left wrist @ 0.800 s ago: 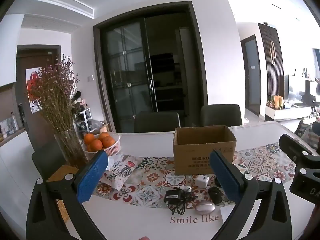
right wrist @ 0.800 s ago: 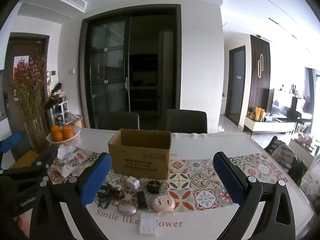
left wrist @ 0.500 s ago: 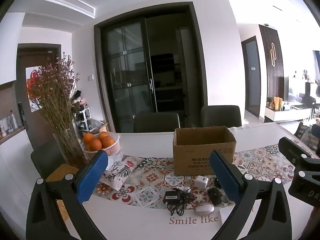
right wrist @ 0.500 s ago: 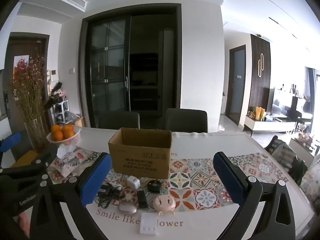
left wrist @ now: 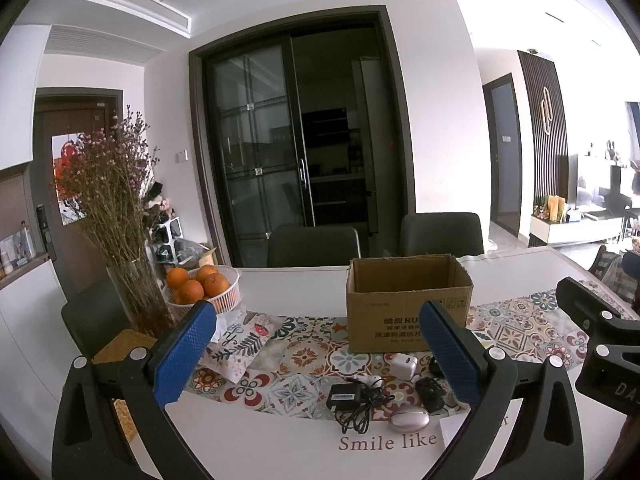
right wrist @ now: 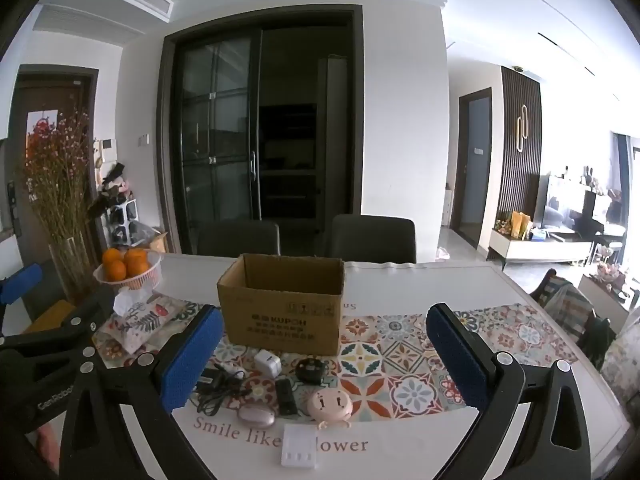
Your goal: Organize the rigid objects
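Observation:
An open cardboard box stands on the patterned runner. In front of it lie a white plug cube, a black adapter with its cord, a pinkish oval mouse, a black stick, a dark round gadget, a pink round case and a white flat panel. My left gripper and my right gripper hover above the near table edge, both open and holding nothing.
A basket of oranges, a glass vase of dried flowers and a floral tissue pack sit at the left. Two dark chairs stand behind the white table. The right gripper's body shows at the left view's edge.

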Demonstrator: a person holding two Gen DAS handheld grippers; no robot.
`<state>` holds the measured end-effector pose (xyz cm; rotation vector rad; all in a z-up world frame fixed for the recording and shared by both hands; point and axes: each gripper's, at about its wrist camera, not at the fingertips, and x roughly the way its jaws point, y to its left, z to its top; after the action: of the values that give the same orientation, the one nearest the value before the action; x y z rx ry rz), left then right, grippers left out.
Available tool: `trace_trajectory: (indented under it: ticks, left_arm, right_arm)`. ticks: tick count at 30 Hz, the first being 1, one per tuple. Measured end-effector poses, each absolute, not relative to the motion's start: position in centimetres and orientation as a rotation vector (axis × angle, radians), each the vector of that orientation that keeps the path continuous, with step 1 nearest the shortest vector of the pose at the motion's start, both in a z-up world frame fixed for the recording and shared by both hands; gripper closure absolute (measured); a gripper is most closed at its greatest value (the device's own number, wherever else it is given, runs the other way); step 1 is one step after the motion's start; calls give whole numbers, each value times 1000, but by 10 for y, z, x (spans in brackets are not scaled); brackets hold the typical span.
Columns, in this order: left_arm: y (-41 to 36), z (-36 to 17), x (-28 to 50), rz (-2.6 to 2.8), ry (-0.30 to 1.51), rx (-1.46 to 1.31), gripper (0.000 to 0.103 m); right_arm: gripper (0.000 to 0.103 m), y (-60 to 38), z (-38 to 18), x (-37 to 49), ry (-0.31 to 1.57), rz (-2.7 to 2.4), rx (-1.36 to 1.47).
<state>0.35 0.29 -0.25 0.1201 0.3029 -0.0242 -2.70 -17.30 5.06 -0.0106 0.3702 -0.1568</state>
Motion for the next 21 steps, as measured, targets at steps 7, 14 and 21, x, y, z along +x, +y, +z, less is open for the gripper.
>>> trace_trajectory:
  ticks: [7,14,21]
  left_arm:
    - [3,-2,3,-24,304,119,0]
    - [3,-2,5,-27,306,120,0]
    - [2,-3,5,-27,306,121,0]
  right_arm:
    - [0,-173,51,-27,370,-156,-10]
    - [0,-173,51,-26,372,-156,-11]
    - [0,-173,51,-26,372,-158,-12]
